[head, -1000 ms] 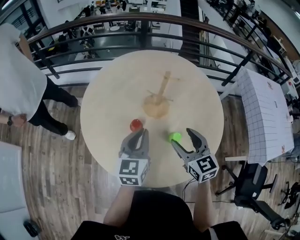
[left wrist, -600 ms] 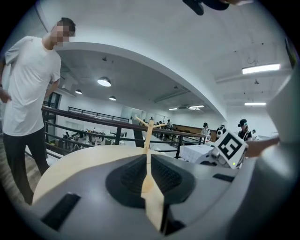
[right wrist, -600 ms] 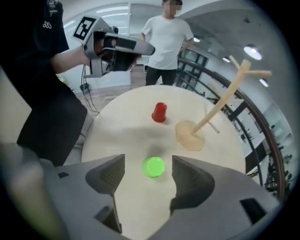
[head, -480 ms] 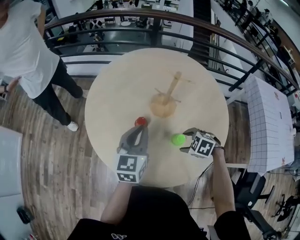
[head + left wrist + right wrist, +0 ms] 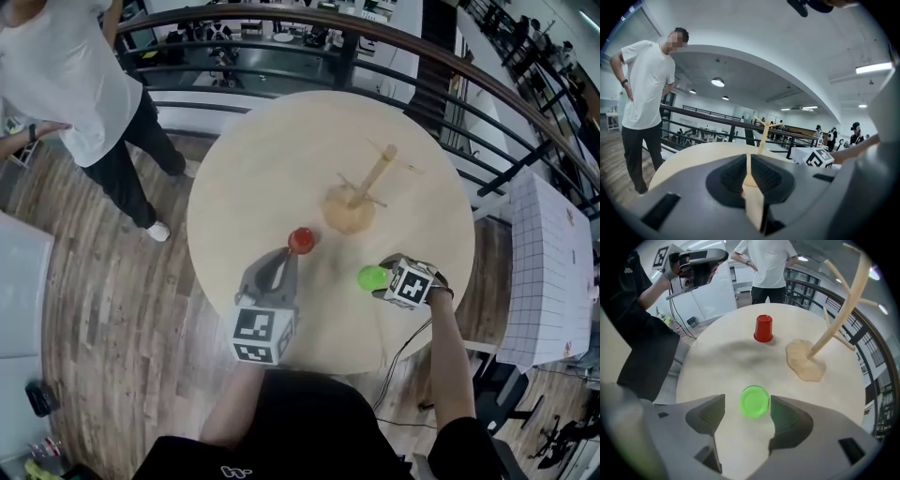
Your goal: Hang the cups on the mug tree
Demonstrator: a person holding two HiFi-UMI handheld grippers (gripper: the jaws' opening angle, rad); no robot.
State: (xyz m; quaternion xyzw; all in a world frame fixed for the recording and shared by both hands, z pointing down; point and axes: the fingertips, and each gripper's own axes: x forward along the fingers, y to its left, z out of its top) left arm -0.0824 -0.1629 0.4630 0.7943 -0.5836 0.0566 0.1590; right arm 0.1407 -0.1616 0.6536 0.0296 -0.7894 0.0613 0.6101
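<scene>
the mug tree [image 5: 361, 192] stands on the round table [image 5: 253, 159]. both cups sit on the tabletop on the wearer's side of the tree, neither one on a peg yet. the red cup [image 5: 301, 240] is near the tree's base, to its left in the head view. the green cup [image 5: 372, 277] is further from the base, toward the table's near edge and slightly to the right. the left gripper [image 5: 747, 174] lies low and almost level on the near side of the red cup, aimed past it at the tree, with its jaws pressed together and pinching nothing. the right gripper [image 5: 749, 409] points steeply down over the green cup. its jaws are spread with the cup between them, close against one jaw and clear of the other. a bystander in a white shirt [image 5: 56, 66] stands off the table, far to the left of the tree.
</scene>
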